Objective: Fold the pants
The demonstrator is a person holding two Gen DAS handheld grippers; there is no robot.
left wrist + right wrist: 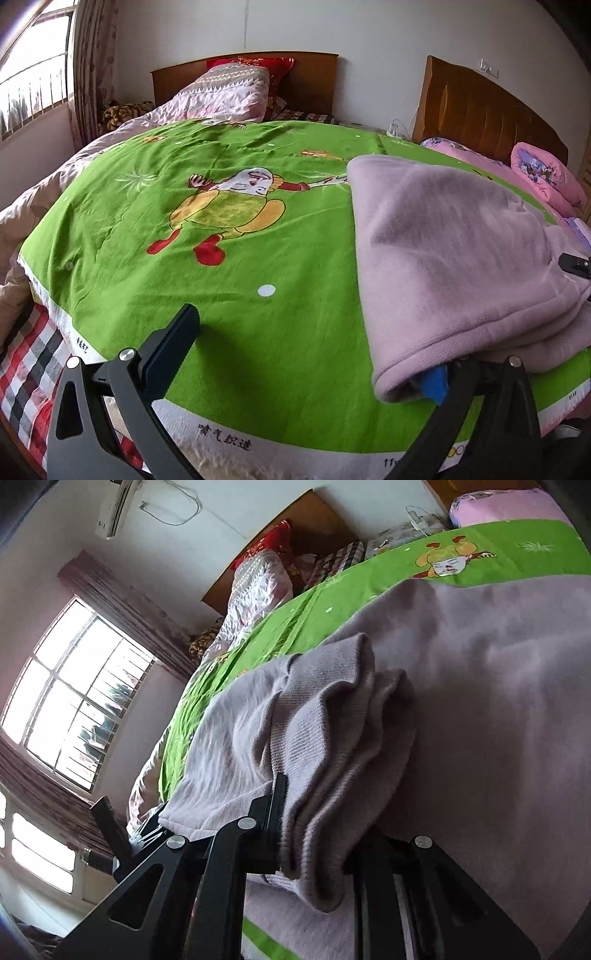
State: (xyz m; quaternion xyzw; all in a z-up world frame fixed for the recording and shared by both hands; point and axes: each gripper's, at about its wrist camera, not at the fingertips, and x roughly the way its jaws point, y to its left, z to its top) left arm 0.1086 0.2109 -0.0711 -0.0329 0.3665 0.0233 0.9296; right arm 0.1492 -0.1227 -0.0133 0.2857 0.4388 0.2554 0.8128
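The lilac fleece pants (450, 258) lie folded on the right side of a green cartoon blanket (229, 236). My left gripper (306, 354) is open at the pants' near left corner; its left finger (173, 343) is free over the blanket and its right finger is tucked under the pants' folded edge. In the right wrist view my right gripper (317, 823) is shut on a bunched fold of the pants (332, 746), with cloth draped over both fingers. The right gripper's tip also shows in the left wrist view (576, 264) at the pants' right edge.
The blanket covers a bed with a red checked sheet (33, 354) at the near left edge. Pillows and quilts (225, 92) lie at the two wooden headboards (484, 110). A barred window (70, 698) is at the left.
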